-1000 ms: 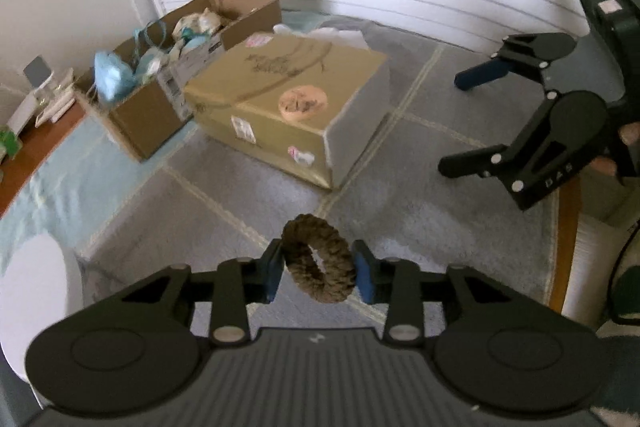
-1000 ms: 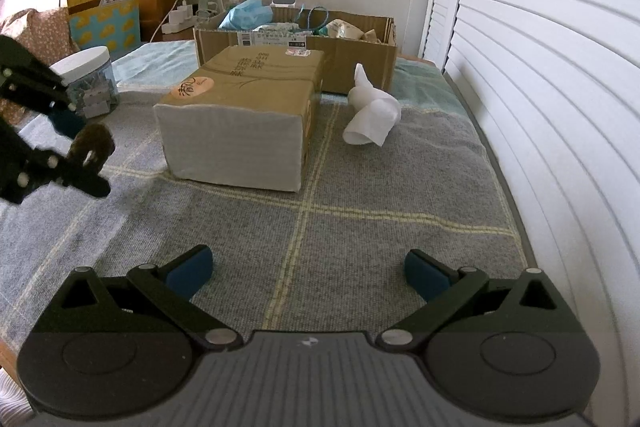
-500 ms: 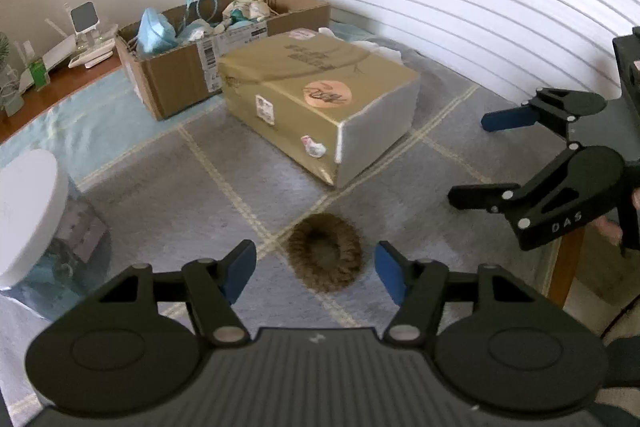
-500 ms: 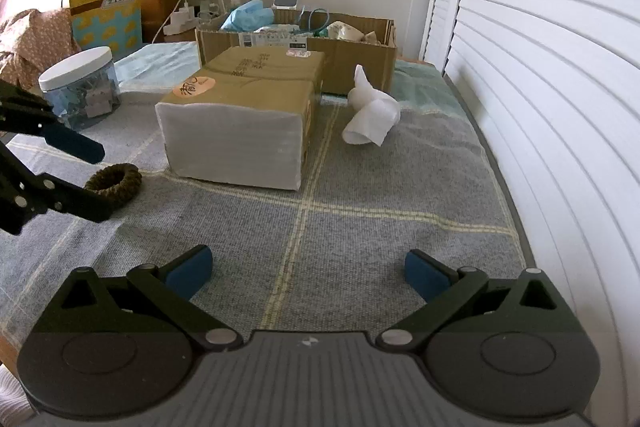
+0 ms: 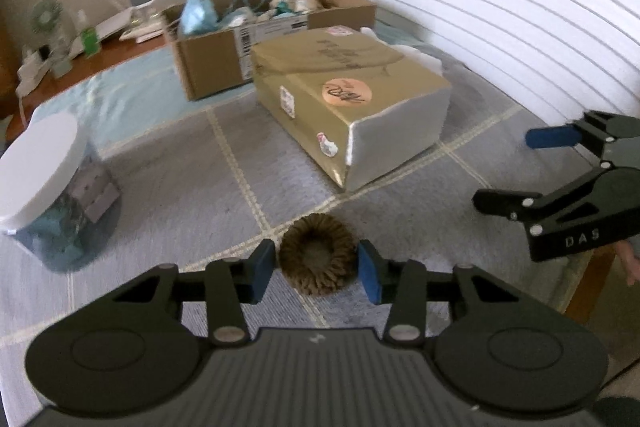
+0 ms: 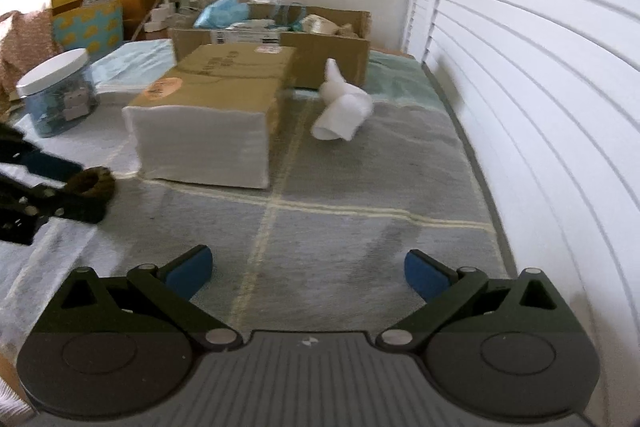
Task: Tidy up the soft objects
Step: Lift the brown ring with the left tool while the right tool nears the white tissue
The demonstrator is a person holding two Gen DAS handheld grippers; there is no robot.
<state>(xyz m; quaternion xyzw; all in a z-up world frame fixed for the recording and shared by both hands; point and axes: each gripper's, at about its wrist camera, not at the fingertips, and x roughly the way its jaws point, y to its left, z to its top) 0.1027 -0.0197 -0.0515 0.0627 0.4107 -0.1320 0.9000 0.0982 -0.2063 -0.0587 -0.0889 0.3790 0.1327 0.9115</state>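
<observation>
Left tongs: jaws have just been closing, blue pads now touching both sides of my brown knitted scrunchie, which lies on the grey checked blanket in front of the tan-wrapped tissue pack. Right tongs: spread wide, nothing between them. White rolled socks: beside the pack, near the open cardboard box. White-lidded jar: on my left.
</observation>
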